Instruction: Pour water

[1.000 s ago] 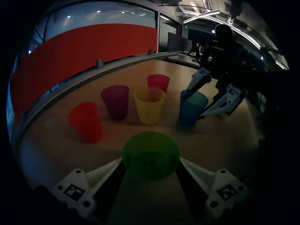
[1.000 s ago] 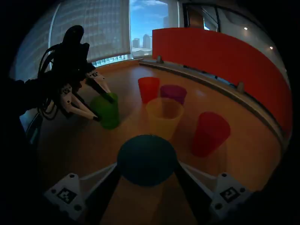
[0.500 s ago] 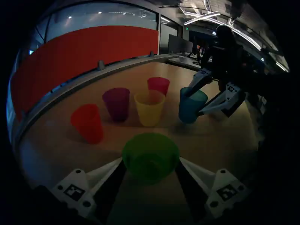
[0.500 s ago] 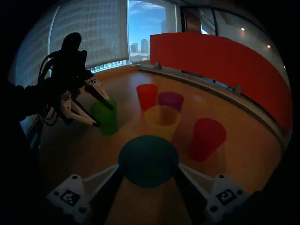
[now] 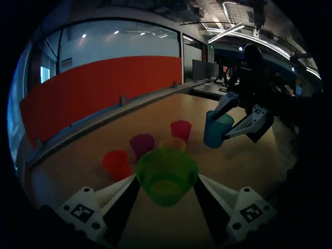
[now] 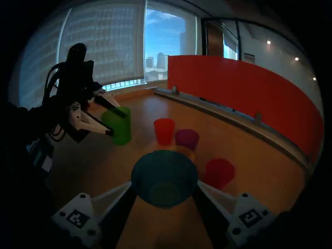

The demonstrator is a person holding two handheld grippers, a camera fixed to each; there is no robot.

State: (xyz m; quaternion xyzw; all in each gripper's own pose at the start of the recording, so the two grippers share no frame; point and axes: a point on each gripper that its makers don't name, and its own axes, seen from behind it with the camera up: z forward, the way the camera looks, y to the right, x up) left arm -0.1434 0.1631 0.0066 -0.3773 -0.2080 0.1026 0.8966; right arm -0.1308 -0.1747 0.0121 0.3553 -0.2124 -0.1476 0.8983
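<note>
While your left gripper (image 5: 166, 182) clamps green cup (image 5: 167, 166), your right gripper (image 6: 164, 184) clamps teal cup (image 6: 164, 172), hanging above wooden table (image 5: 166, 112).

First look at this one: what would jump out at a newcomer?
A green cup clamped in the left tongs and a teal cup clamped in the right tongs, each large before its own camera. On the wooden table a red cup, a purple cup, a yellow cup and a pink cup stand clustered. A long red panel runs behind the table.
</note>
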